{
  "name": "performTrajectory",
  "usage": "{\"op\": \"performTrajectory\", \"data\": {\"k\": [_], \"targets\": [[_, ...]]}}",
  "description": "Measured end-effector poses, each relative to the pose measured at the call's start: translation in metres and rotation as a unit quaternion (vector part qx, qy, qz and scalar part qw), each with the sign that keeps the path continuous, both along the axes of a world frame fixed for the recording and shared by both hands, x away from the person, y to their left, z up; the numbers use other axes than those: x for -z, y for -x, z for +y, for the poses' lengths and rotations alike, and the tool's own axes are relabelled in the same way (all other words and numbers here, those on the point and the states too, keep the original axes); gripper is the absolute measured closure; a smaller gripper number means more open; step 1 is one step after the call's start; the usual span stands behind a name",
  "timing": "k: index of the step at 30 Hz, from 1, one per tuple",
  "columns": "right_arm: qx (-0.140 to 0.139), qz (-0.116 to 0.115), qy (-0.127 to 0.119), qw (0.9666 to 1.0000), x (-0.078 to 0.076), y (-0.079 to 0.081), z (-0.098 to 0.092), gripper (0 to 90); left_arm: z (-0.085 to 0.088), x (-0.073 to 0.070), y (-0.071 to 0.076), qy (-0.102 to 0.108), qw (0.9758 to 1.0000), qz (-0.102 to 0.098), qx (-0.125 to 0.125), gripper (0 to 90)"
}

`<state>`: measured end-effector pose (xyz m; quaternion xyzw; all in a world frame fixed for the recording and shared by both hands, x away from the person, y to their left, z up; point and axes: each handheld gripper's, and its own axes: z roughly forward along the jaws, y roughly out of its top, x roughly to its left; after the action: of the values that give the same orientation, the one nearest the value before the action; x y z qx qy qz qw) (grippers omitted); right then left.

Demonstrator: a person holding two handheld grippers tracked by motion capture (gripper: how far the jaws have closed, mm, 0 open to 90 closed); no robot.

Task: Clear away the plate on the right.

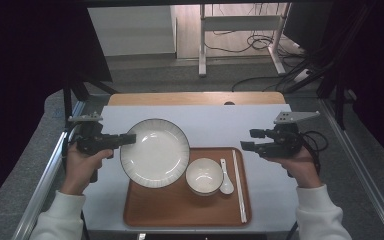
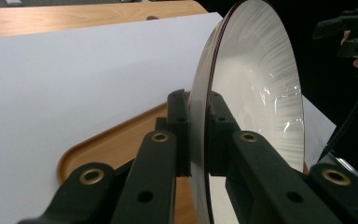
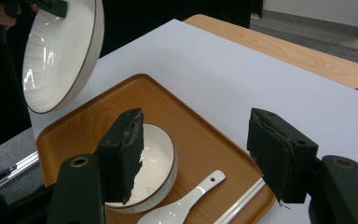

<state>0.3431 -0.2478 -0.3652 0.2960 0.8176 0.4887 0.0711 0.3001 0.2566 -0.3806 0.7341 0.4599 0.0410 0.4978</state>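
Note:
A large white plate with a dark rim hangs tilted over the left part of the wooden tray. My left gripper is shut on the plate's left rim; in the left gripper view the pads pinch the plate's edge from both sides. On the tray sit a small white bowl, a white spoon and a pair of chopsticks. My right gripper hovers open to the right of the tray, with nothing between its pads. The bowl and spoon lie below it.
The tray rests on a white sheet over a wooden table. Metal rails run along both sides of the table. Beyond the far edge stand a desk frame and floor cables.

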Motion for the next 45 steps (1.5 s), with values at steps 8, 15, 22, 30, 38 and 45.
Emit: {"op": "performTrajectory", "data": {"k": [8,15,22,30,38,45], "targets": [[0.019,0.004,0.012,0.9997,0.001,0.002,-0.009,35.7,0.014,0.008,0.010,-0.011,0.9999,0.009,-0.001,83.6],[0.023,0.010,0.019,0.9995,0.004,0.000,-0.012,35.5,0.023,0.028,0.012,-0.014,0.9994,0.031,-0.008,83.4],[0.027,0.016,0.027,0.9991,0.007,-0.003,-0.011,34.8,0.022,0.048,0.010,-0.021,0.9984,0.052,-0.007,83.3],[0.030,0.018,0.033,0.9989,0.008,-0.003,-0.011,34.6,0.015,0.068,0.006,-0.027,0.9969,0.074,0.003,83.1],[0.028,0.025,0.042,0.9984,0.012,-0.004,-0.009,34.5,0.012,0.084,0.000,-0.041,0.9949,0.091,0.008,82.7],[0.029,0.028,0.050,0.9980,0.014,-0.006,-0.008,34.5,0.008,0.094,-0.006,-0.050,0.9932,0.104,0.015,82.5]]}}
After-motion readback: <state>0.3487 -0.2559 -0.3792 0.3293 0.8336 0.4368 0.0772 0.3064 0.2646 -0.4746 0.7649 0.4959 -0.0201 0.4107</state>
